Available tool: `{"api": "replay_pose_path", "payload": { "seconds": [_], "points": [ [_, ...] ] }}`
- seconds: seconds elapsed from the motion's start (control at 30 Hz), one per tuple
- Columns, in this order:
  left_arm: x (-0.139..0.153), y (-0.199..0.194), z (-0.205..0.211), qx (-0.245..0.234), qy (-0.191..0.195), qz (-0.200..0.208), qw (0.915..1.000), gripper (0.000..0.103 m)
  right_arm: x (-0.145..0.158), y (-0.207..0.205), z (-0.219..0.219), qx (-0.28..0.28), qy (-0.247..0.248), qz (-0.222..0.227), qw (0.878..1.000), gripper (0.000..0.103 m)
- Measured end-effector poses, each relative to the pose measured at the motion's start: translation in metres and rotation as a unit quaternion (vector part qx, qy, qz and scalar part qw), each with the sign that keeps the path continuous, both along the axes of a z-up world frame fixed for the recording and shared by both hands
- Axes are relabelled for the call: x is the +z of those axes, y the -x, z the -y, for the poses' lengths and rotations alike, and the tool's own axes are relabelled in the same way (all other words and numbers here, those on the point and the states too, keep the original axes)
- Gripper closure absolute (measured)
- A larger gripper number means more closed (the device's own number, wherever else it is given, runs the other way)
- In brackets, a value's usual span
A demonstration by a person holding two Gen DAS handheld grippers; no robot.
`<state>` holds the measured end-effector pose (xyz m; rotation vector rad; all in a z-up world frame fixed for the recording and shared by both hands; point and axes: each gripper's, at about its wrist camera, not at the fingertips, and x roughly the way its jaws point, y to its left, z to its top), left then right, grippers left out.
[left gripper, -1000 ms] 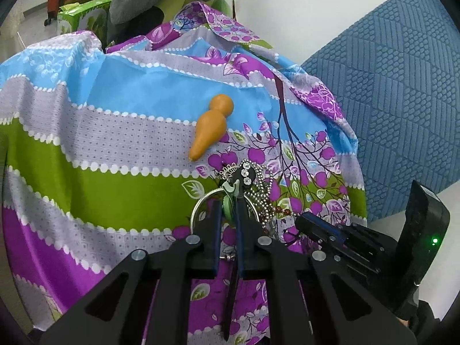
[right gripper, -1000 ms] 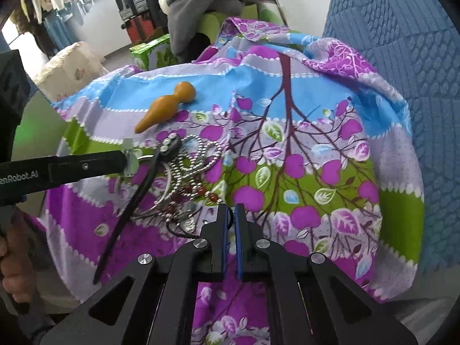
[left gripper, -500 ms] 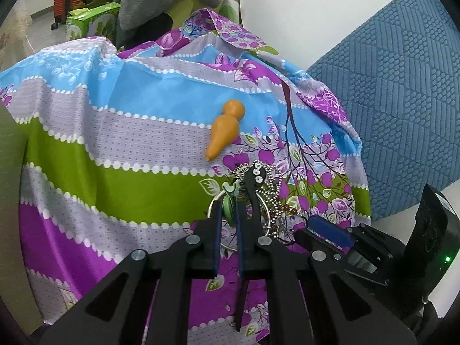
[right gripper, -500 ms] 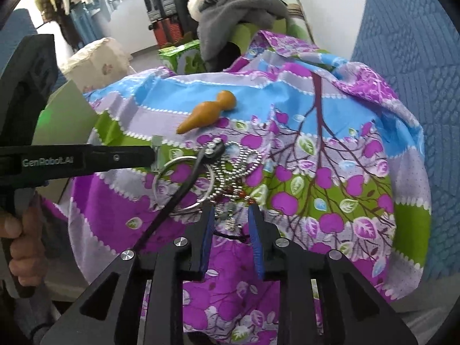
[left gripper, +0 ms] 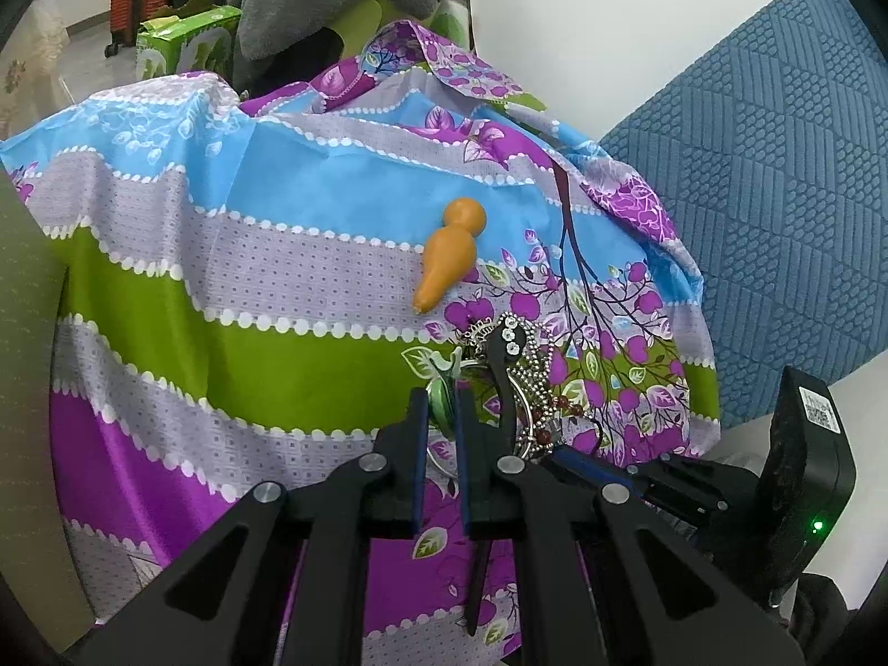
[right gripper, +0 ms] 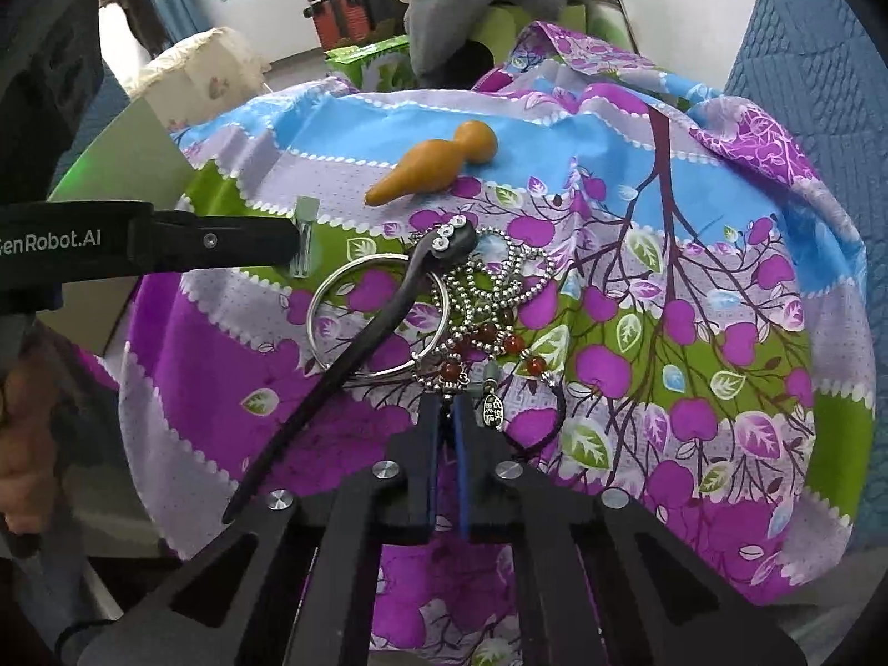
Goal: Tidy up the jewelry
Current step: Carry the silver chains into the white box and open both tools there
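Observation:
A tangle of jewelry lies on the patterned cloth (right gripper: 694,255): a silver bangle (right gripper: 327,294), a black hair stick (right gripper: 361,344) with a rhinestone head, a silver bead chain (right gripper: 499,283) and a red-bead bracelet (right gripper: 483,336) on black cord. My right gripper (right gripper: 444,410) is shut at the pile's near edge, with the bracelet's dark cord pinched between its pads. My left gripper (left gripper: 441,397) is shut on a small green pendant (left gripper: 441,388), just left of the pile. From the right wrist view, the left gripper (right gripper: 297,244) reaches in from the left.
An orange gourd-shaped piece (left gripper: 449,255) lies on the cloth beyond the pile. A blue textured cushion (left gripper: 777,194) stands to the right. Behind the cloth are a grey garment heap (left gripper: 333,0), a green box (left gripper: 188,44) and red luggage. A person's hand (right gripper: 22,444) holds the left gripper.
My right gripper opened, moved up to the near edge of the pile and shut again on the bracelet cord. The left gripper kept its hold on the green pendant and barely moved.

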<state>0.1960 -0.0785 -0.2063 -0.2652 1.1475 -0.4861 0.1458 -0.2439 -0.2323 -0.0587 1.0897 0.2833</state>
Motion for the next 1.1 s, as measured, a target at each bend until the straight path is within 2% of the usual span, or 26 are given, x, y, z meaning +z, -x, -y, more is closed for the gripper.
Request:
{"api": "replay_pose_path", "payload": {
  "seconds": [0.27, 0.5, 0.77, 1.1],
  "points": [
    [0.021, 0.016, -0.013, -0.002, -0.03, 0.015, 0.9994, 0.094, 0.038, 0.011, 0.006, -0.03, -0.016, 0.046, 0.998, 0.102],
    [0.05, 0.034, -0.027, 0.004, -0.046, 0.032, 0.9984, 0.094, 0.068, 0.021, 0.003, -0.047, -0.035, 0.058, 0.997, 0.102],
    [0.092, 0.043, -0.053, 0.024, -0.054, 0.062, 0.9963, 0.094, 0.114, 0.027, -0.013, -0.041, -0.035, 0.086, 0.995, 0.102],
    [0.148, 0.036, -0.094, 0.047, -0.067, 0.11, 0.9906, 0.094, 0.185, 0.009, -0.057, -0.012, -0.056, 0.135, 0.989, 0.102]
  ]
}}
